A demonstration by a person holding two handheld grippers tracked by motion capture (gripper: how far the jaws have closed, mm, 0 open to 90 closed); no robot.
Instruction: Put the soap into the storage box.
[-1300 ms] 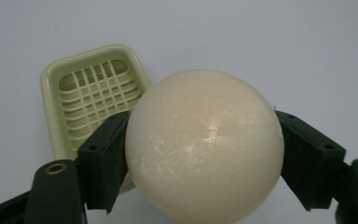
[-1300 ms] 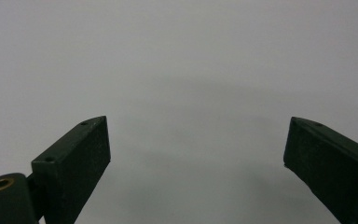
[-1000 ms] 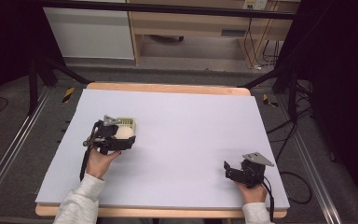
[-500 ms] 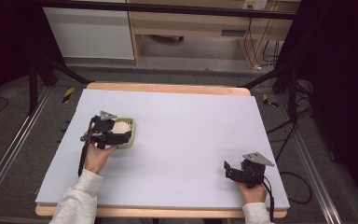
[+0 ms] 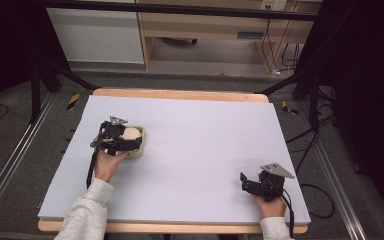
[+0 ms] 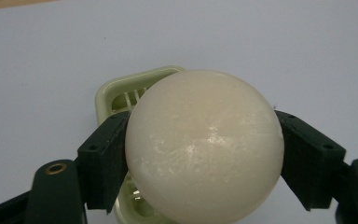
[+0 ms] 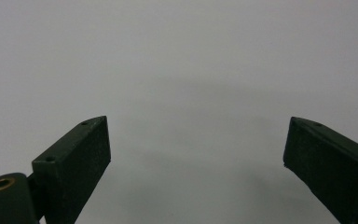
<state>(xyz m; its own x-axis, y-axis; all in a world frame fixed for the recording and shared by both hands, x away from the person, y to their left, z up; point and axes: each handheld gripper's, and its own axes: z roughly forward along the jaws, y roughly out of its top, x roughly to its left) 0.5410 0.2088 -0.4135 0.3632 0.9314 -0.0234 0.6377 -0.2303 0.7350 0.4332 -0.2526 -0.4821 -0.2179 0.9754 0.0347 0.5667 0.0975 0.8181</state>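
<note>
The left gripper (image 5: 130, 141) pinches a cream-white ball (image 6: 204, 145) between its 2 black jaws, 1 pad pressed to each side, and holds it directly over a pale green slatted tray (image 6: 131, 93) that sits on the left part of the white table (image 5: 205, 150). In the high view the ball (image 5: 131, 134) shows just above the tray (image 5: 141, 150). The right gripper (image 5: 247, 184) rests near the table's front right corner, well apart from the tray, its jaws spread wide with nothing between them.
</note>
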